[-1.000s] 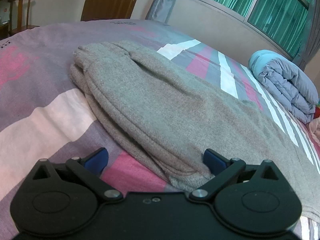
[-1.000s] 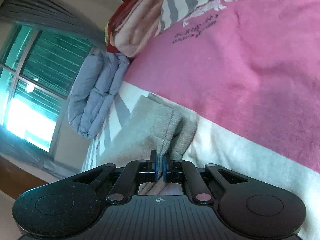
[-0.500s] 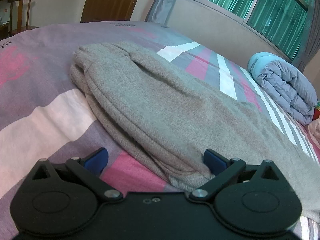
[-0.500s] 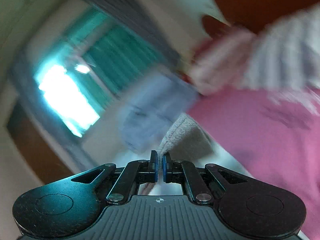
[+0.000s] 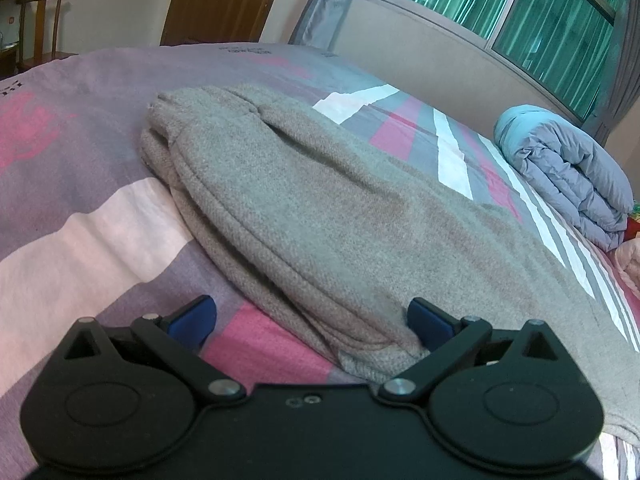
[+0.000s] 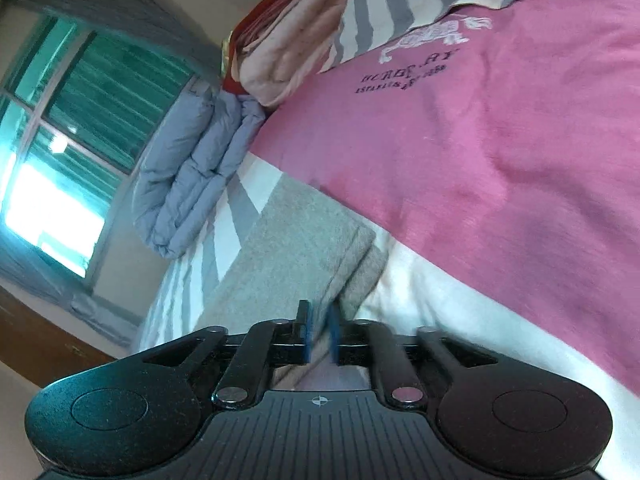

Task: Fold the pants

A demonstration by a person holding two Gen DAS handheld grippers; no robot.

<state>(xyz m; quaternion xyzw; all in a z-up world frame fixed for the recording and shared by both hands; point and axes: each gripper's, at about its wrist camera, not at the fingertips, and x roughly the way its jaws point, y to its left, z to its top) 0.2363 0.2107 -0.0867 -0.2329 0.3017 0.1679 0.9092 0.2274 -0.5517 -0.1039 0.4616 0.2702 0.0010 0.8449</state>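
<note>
Left gripper [image 5: 310, 322] is spread wide, its blue pads [image 5: 426, 322] sitting either side of the near hem of the grey pants [image 5: 320, 216], right pad touching the cloth, nothing pinched. Right gripper [image 6: 320, 330] looks mostly closed with a narrow gap between the pads, and a pants corner [image 6: 304, 256] sits right at the tips; the blur means I can't tell if it's actually pinching the fabric.

Only the left view gives you the whole garment: folded lengthwise, running from the near edge of the bed [image 5: 80, 240] toward the far side, with the rolled blue-grey duvet [image 5: 568, 176] by the window-side edge and a door [image 5: 224, 0] beyond. Right view instead shows the pink sheet with printed lettering [image 6: 412, 72] and a pile of pink bedding [image 6: 288, 48] past the duvet.

Versus a second ago, left side is basically unchanged. Right pads were pressed tight then and have a sliver between them now, and the corner lies flatter.
</note>
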